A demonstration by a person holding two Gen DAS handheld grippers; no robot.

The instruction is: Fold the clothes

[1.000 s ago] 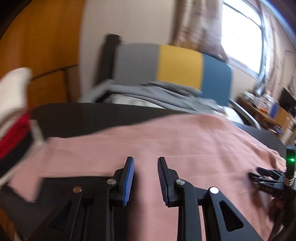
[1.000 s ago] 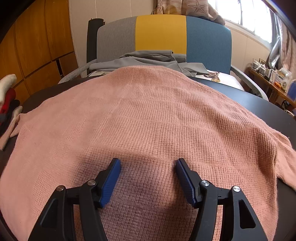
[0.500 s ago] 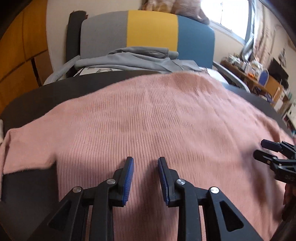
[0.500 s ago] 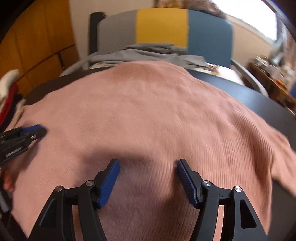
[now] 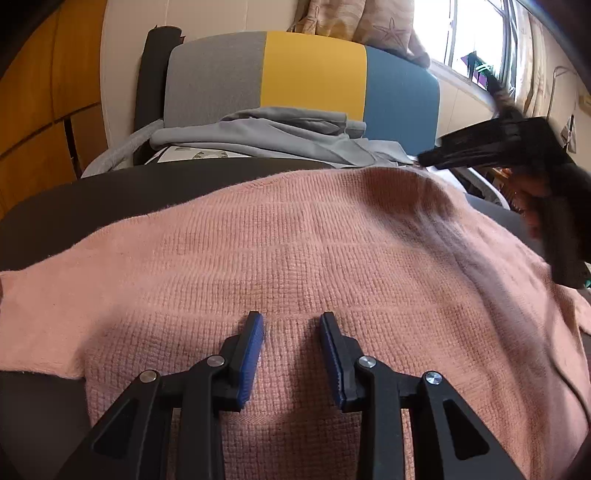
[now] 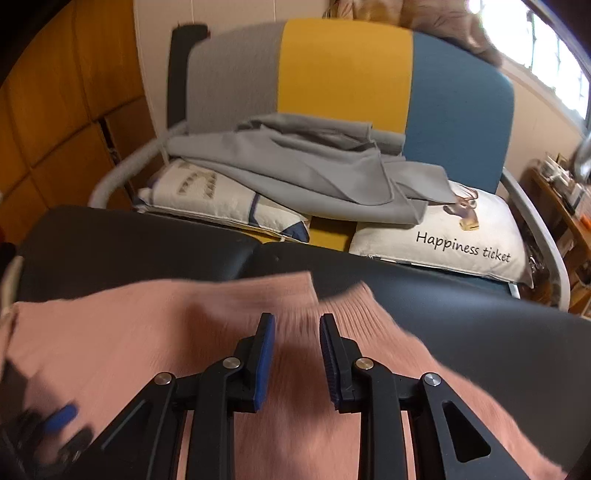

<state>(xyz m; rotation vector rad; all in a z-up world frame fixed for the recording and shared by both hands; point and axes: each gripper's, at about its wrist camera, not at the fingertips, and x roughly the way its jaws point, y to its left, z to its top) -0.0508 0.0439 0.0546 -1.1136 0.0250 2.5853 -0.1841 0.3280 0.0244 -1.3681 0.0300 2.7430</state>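
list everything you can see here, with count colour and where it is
sweater: one, pink knit, spread flat on the table
table: one, dark, under the sweater
chair: one, grey, yellow and blue back, behind the table
garment: one, grey, crumpled on the chair's cushions
cushions: two, white printed, on the chair seat
curtain: one, beige starfish print, by the window
left gripper: one, black with blue pads, jaws opening over the sweater, nothing between them
right gripper: one, same colours, jaws closing above the sweater's far edge, gripping nothing
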